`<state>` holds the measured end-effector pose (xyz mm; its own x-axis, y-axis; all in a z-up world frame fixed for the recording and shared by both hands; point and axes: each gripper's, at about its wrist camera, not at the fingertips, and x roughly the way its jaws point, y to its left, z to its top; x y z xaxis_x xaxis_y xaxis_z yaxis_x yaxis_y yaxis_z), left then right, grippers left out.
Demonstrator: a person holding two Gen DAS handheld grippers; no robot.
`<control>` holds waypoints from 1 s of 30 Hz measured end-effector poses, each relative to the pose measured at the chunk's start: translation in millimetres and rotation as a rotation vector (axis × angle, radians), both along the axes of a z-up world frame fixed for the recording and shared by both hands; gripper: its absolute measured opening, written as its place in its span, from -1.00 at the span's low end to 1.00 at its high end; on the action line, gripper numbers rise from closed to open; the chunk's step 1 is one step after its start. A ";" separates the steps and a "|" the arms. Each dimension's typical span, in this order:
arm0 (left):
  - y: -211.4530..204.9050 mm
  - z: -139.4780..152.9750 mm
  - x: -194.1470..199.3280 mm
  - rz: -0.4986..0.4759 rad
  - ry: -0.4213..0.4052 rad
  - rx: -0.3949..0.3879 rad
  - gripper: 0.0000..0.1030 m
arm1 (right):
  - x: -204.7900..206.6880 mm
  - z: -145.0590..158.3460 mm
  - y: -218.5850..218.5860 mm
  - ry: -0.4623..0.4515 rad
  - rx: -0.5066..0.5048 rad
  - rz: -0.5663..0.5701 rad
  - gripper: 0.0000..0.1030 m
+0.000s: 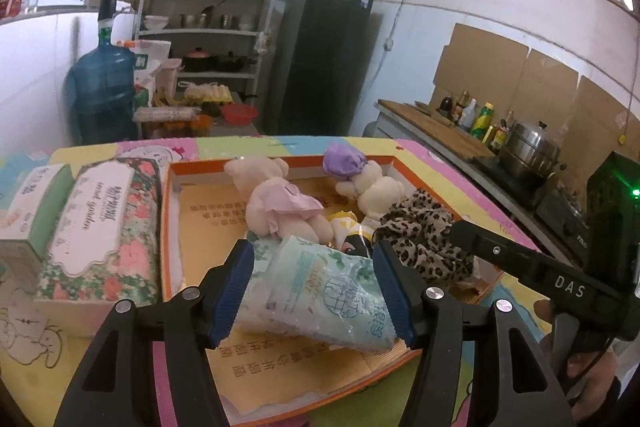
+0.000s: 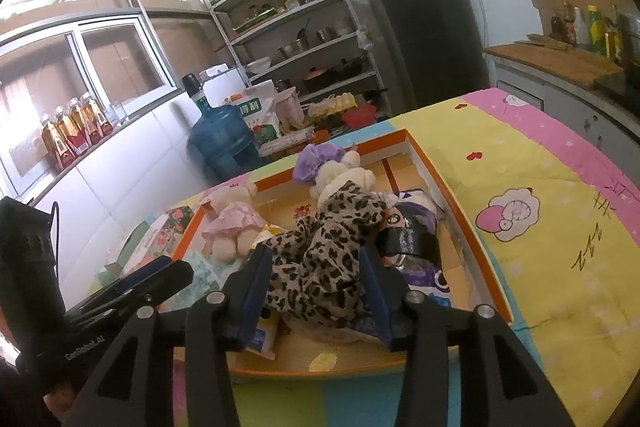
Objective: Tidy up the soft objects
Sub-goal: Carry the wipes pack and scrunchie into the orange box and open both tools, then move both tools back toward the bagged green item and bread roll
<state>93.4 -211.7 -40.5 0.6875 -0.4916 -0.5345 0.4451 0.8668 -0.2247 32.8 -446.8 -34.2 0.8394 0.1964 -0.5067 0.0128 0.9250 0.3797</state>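
An orange-rimmed cardboard box (image 1: 173, 211) lies on the colourful bedsheet and holds soft things. My left gripper (image 1: 314, 259) is shut on a pale green tissue pack (image 1: 320, 291) at the box's near side. In the box lie a pink-dressed plush bear (image 1: 276, 203), a cream plush with a purple hat (image 1: 368, 183) and a leopard-print cloth (image 1: 424, 231). My right gripper (image 2: 316, 263) is shut on the leopard-print cloth (image 2: 328, 251) over the box (image 2: 424, 163). A dark-haired doll (image 2: 404, 231) lies beside it.
A floral tissue box (image 1: 104, 223) and a green-white box (image 1: 32, 203) lie left of the orange box. Behind the bed stand a blue water jug (image 1: 104, 87), shelves of cookware (image 1: 212, 7) and a dark fridge (image 1: 324, 55). A counter with a steel pot (image 1: 528, 147) is right.
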 end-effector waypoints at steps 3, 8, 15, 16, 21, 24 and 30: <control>5.9 4.6 -4.2 0.012 -0.014 0.003 0.24 | -1.8 4.1 2.3 -0.011 -0.001 -0.001 -0.12; 19.0 11.0 -9.6 0.041 -0.028 0.005 0.24 | -5.3 11.4 10.5 -0.026 -0.012 0.004 -0.12; 36.8 15.4 -16.3 0.088 -0.030 0.009 0.24 | -10.4 20.3 24.6 -0.039 -0.026 0.019 -0.12; 38.7 16.3 -17.0 0.094 -0.032 0.010 0.24 | -11.0 21.9 26.8 -0.042 -0.029 0.022 -0.12; 55.5 21.0 -25.0 0.139 -0.046 0.016 0.24 | -12.5 28.8 39.7 -0.051 -0.045 0.041 -0.12; 65.3 22.9 -28.7 0.165 -0.051 0.020 0.24 | -14.1 33.0 50.7 -0.057 -0.056 0.058 -0.12; 93.3 26.9 -34.8 0.202 -0.056 0.001 0.23 | -15.6 39.4 75.4 -0.066 -0.077 0.094 -0.12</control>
<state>58.6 -118.4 -13.5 0.8003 -0.3408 -0.4933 0.2743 0.9397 -0.2041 17.2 -371.5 5.2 0.8510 0.2385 -0.4679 -0.0980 0.9474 0.3047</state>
